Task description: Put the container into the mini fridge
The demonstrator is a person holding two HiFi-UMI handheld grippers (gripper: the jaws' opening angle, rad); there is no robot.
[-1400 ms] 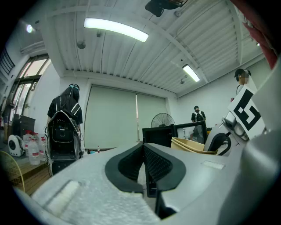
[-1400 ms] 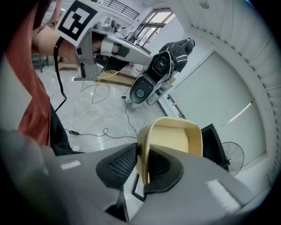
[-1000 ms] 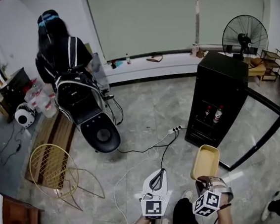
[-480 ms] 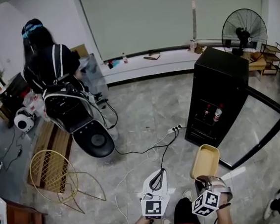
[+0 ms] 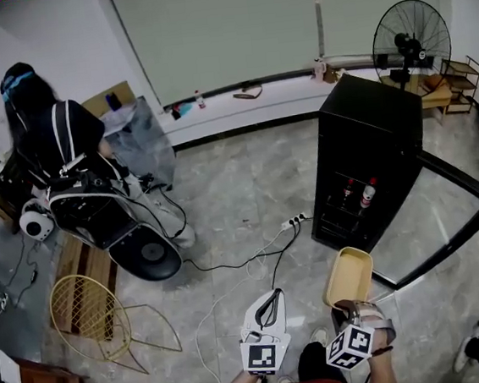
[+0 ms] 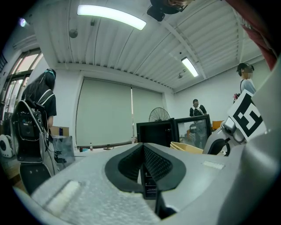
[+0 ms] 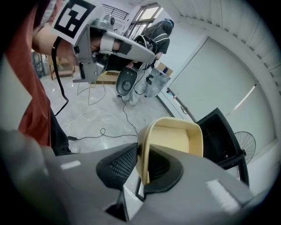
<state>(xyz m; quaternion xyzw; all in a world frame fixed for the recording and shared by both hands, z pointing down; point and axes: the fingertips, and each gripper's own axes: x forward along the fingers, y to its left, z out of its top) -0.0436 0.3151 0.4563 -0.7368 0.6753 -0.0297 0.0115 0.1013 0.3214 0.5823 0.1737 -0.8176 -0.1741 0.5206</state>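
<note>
The grey marble floor (image 5: pixel 246 177) fills most of the room. On it stands the tall black mini fridge (image 5: pixel 373 130); its glass door (image 5: pixel 447 224) is swung wide open to one side; the open front faces the person, and two small bottles (image 5: pixel 357 193) stand on a shelf inside. A round black fan (image 5: pixel 411 41) stands behind the fridge.

The pale yellow plastic container (image 5: pixel 349 275) is up in the air, not on the floor; it is near the open front of the fridge but not touching it. The right gripper (image 5: pixel 356 308) carries it; its jaws are clenched on the short wall nearest the person, one jaw inside the container and one outside. The container's long side runs straight out from the jaws toward the fridge, and its open side faces up.

The left gripper (image 5: pixel 267 309) is just beside the right one, on the side away from the fridge; its jaws are pressed together with nothing in them.

The fridge lies ahead of the container and a little to the right, so I think the right hand, the nearer one, should push the far end in first. The open door is close on the right and could get bumped.
</note>
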